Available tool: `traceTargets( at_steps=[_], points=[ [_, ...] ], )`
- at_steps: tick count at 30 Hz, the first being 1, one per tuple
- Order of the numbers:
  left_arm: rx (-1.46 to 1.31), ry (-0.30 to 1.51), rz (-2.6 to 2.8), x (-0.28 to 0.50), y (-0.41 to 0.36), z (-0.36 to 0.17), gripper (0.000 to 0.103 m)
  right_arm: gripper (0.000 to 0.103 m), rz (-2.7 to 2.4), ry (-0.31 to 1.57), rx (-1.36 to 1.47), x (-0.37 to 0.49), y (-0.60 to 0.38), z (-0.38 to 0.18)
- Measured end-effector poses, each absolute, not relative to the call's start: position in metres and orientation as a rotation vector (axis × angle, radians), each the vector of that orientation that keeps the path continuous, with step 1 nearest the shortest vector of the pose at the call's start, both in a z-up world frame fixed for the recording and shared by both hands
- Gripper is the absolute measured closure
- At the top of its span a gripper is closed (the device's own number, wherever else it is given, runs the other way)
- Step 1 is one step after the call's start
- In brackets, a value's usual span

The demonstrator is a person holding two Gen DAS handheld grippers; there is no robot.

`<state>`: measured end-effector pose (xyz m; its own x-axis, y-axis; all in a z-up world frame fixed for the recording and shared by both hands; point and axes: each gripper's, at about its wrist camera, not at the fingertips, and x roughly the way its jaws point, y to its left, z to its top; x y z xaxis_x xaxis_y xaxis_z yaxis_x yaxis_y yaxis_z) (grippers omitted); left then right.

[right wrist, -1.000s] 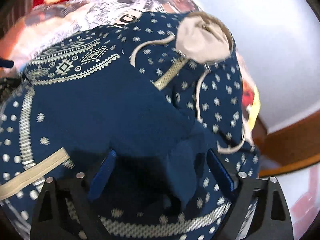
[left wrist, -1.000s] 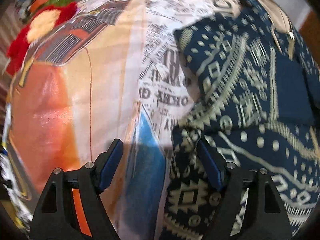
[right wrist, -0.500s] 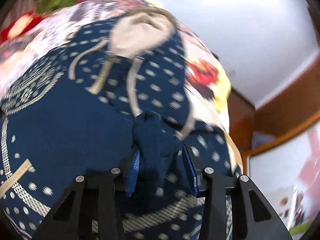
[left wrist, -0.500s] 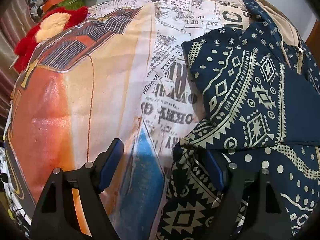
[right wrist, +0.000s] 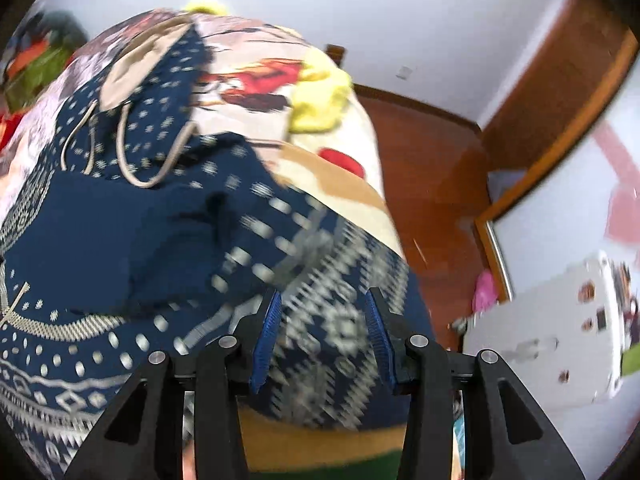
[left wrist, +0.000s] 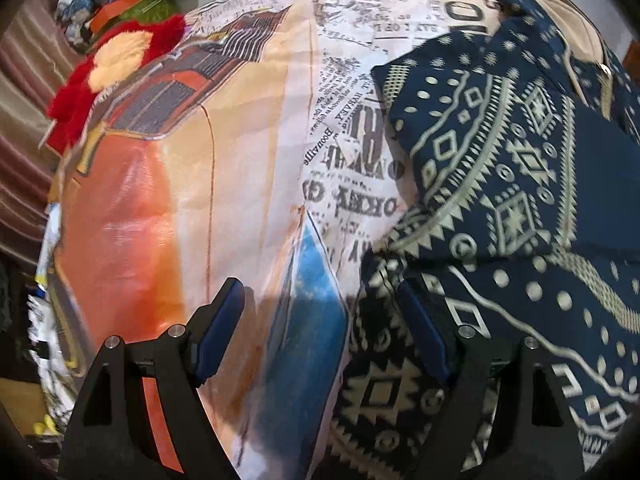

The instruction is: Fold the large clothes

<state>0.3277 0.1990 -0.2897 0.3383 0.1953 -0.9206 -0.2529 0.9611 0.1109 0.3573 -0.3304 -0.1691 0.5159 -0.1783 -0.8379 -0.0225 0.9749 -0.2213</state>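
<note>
Our navy patterned hoodie (left wrist: 520, 184) lies across the printed bedspread (left wrist: 248, 128), spreading rightward from the left gripper (left wrist: 328, 332), which hangs released at its edge. The right gripper (right wrist: 322, 336) seems clenched on a patterned fold at the bed's edge. A red plush toy (left wrist: 100, 80) sits well clear.
</note>
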Motion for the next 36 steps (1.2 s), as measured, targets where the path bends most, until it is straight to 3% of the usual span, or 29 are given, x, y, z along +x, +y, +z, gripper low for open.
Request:
traceTargets(
  at_steps=[3, 5, 7, 9, 10, 18, 29, 36],
  points=[
    [-0.056, 1.164, 0.259, 0.322, 0.189, -0.267, 0.023, 0.061, -0.081, 1.028, -0.112, 0.342, -0.352, -0.159],
    [-0.062, 1.137, 0.244, 0.322, 0.181, -0.250, 0.023, 0.052, -0.056, 1.033, -0.006, 0.336, -0.368, -0.153],
    [-0.067, 1.101, 0.218, 0.324, 0.171, -0.231, 0.023, 0.022, -0.027, 1.030, 0.111, 0.329, -0.382, -0.147],
    [-0.065, 1.062, 0.185, 0.330, 0.157, -0.211, 0.023, 0.008, 0.002, 1.005, 0.268, 0.322, -0.401, -0.140],
    [-0.059, 1.042, 0.163, 0.334, 0.147, -0.201, 0.023, 0.007, 0.016, 0.989, 0.357, 0.317, -0.412, -0.138],
    [-0.085, 1.006, -0.057, 0.372, 0.070, -0.170, 0.023, 0.006, 0.005, 1.084, 0.676, 0.304, -0.461, -0.169],
    [-0.167, 1.218, -0.174, 0.430, -0.001, -0.231, 0.023, 0.007, -0.002, 1.149, 0.838, 0.297, -0.497, -0.234],
    [-0.127, 1.252, -0.197, 0.437, -0.026, -0.251, 0.020, 0.020, -0.019, 1.158, 0.871, 0.324, -0.506, -0.259]
  ],
)
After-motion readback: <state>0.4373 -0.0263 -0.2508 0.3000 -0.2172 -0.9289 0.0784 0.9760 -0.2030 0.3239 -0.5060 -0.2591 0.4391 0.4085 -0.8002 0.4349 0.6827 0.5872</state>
